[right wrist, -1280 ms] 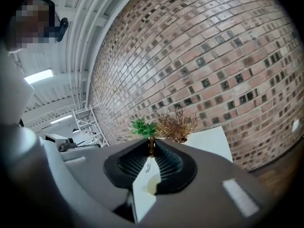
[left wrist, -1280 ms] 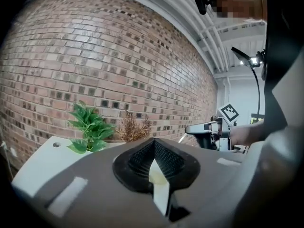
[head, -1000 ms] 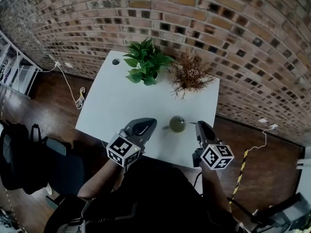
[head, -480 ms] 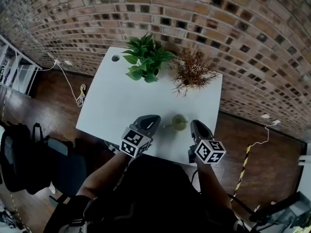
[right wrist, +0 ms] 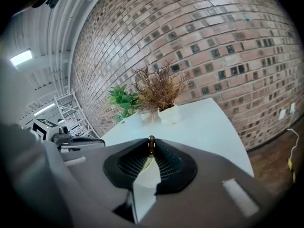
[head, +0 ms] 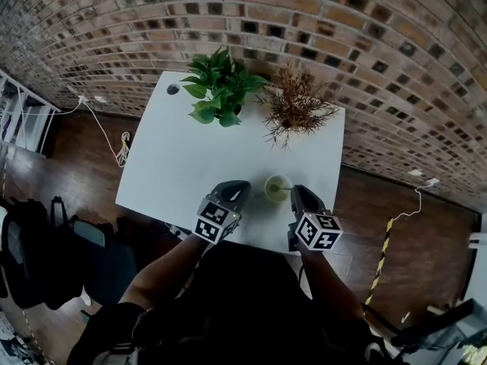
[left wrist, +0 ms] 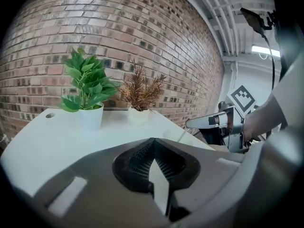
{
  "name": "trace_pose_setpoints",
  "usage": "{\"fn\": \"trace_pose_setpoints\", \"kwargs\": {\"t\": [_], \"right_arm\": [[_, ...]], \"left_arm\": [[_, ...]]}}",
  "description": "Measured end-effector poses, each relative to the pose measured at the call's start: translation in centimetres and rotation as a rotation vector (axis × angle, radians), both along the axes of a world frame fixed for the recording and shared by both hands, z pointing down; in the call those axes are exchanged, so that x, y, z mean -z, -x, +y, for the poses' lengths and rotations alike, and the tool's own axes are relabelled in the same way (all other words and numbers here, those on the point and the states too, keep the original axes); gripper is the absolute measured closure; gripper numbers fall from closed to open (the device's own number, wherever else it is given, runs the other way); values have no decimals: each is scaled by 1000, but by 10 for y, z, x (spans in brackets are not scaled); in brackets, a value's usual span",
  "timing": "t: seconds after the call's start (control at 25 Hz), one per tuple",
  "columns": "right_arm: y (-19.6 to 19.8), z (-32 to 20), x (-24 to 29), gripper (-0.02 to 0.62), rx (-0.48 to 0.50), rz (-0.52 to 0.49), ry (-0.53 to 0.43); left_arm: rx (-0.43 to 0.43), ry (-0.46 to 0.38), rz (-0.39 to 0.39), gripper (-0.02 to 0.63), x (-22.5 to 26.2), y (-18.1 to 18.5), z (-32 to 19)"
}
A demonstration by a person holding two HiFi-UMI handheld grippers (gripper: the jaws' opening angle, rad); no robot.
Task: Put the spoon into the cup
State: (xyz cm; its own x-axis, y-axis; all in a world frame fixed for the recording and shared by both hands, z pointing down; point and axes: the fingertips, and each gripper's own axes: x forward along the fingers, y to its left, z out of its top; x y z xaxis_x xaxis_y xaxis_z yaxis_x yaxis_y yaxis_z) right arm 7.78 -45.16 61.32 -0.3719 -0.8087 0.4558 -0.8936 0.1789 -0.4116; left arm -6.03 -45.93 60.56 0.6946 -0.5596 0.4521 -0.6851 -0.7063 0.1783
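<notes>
Skinny spoon [left wrist: 182,135] leans handle-up out of the pale cup [head: 278,187], brown tip pinched by right gripper [head: 296,192]; left gripper [head: 239,186] closed, empty.

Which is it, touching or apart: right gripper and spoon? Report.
Touching. In the right gripper view, the right gripper is closed on the spoon, whose dark handle end sits pinched between its pads.

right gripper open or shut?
Right gripper is shut on the spoon: the brown handle end is pinched at its jaw tips.
</notes>
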Motion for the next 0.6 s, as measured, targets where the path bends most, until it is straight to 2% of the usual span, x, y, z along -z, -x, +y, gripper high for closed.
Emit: {"fn": "trace_pose_setpoints", "kwargs": {"t": [0.28,0.48,0.6], "right_arm": [[1,2,-13,545,-14,-16,18],[1,1,-14,543,6,18,13],[1,1,-18,531,25,37,42]], "left_arm": [[-10,15,-10,612,-8,-8,-1],[-10,21,-6,612,-8,-9,2],[-3,23,-3,612,-7,-8,4]]}}
